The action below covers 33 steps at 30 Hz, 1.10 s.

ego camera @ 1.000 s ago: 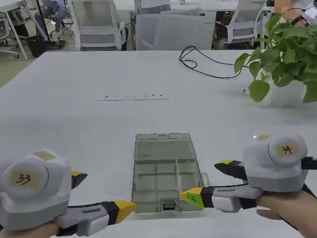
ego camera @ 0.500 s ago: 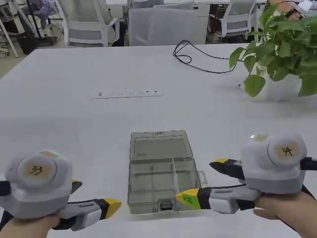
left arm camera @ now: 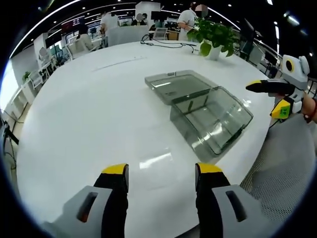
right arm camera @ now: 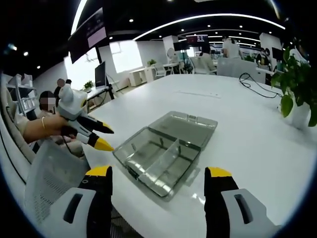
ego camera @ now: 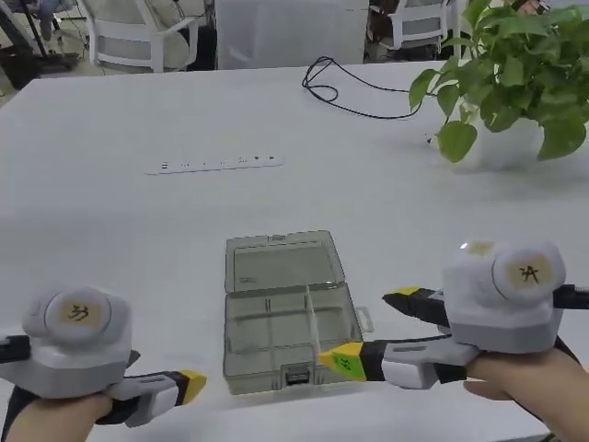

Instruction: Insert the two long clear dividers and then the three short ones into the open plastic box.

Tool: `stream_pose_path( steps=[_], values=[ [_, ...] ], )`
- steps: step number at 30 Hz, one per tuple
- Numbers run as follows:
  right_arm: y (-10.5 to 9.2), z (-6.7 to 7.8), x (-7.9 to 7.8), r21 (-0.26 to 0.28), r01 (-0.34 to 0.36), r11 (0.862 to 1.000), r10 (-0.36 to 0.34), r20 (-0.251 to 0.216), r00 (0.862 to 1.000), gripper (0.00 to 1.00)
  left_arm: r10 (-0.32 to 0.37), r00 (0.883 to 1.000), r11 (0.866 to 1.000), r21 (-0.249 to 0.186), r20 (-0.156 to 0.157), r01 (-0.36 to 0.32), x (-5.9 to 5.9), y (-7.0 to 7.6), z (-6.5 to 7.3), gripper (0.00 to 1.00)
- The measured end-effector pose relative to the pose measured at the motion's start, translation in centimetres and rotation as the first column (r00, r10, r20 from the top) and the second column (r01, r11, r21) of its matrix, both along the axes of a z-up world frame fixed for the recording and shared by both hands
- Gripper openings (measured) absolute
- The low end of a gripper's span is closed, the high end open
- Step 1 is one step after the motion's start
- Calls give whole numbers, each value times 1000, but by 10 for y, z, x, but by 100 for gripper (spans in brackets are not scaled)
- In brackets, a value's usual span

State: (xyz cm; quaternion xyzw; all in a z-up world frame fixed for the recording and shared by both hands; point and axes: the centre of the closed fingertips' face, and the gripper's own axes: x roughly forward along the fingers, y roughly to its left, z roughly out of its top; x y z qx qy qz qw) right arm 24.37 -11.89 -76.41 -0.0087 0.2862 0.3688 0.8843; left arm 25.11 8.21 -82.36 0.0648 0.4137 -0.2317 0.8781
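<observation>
Our left gripper (left arm camera: 162, 171) and right gripper (right arm camera: 158, 173) gape empty, box (ego camera: 258, 378) between them. Its dividers (ego camera: 310, 322) look seated — we'd press each home gently.

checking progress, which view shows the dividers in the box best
Right gripper view: the box sits unblocked, dividers clear. Head view: the right claw covers its front corner. Left gripper view: dividers faint.

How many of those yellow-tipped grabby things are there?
2. The left gripper is held low, to the left of the open plastic box; the right gripper hovers by the box's right side.
</observation>
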Motion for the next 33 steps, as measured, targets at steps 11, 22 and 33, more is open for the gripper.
stream_pose_path(
  steps=[11,22,33],
  values=[
    [-1,-4,-2,11,15,1000,-15,-11,1000,76,38,999,999,16,-17,-38,7,2,-16,42],
    [-4,-7,-2,15,33,999,-32,-18,999,75,36,999,999,38,-38,-34,7,1,-23,37],
    [-2,-8,-1,11,37,999,-37,-19,999,74,16,999,993,114,-46,-11,5,2,-25,34]
  ],
)
